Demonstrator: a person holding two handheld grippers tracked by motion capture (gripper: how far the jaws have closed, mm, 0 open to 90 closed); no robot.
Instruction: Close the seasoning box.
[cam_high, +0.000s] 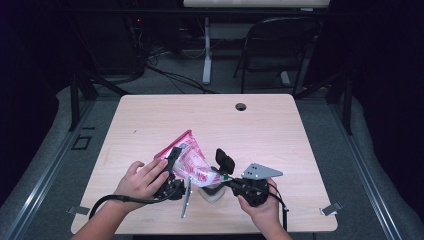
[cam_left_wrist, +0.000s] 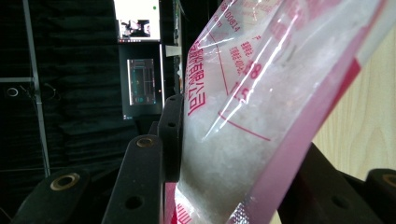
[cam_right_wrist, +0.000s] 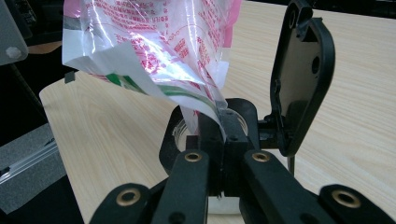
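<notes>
Bag (cam_high: 187, 159) of white grains, clear plastic with pink edges and red print, hangs tilted over the near middle of the worktop (cam_high: 150, 120), held between two grippers. Its upper end points up and away to the left; its lower corner dips toward a small clear container (cam_high: 212, 194) with a black flip lid (cam_high: 225, 162) standing open.

The left gripper (cam_high: 172, 167) sits under the person's left hand (cam_high: 142, 180), and its fingers (cam_left_wrist: 170, 135) are part-way closed on the bag's body — in the left gripper view the black pads press the plastic from both sides, with white grains bulging between them.

The right gripper (cam_high: 235, 184) is held in the right hand (cam_high: 260, 205), with its grey three-cornered plate (cam_high: 261, 172) on top. Its fingers (cam_right_wrist: 233, 135) are fully closed, pinching the bag's lower torn corner — the right gripper view shows the thin white and green strip of plastic caught between the tips, right above the container's round mouth (cam_right_wrist: 180, 133), with the open lid upright just beside on the right.

A thin metal bar (cam_high: 186, 197) lies on the worktop just left of the container. Beyond the far edge of the worktop stands a dark folding chair (cam_high: 280, 50).
</notes>
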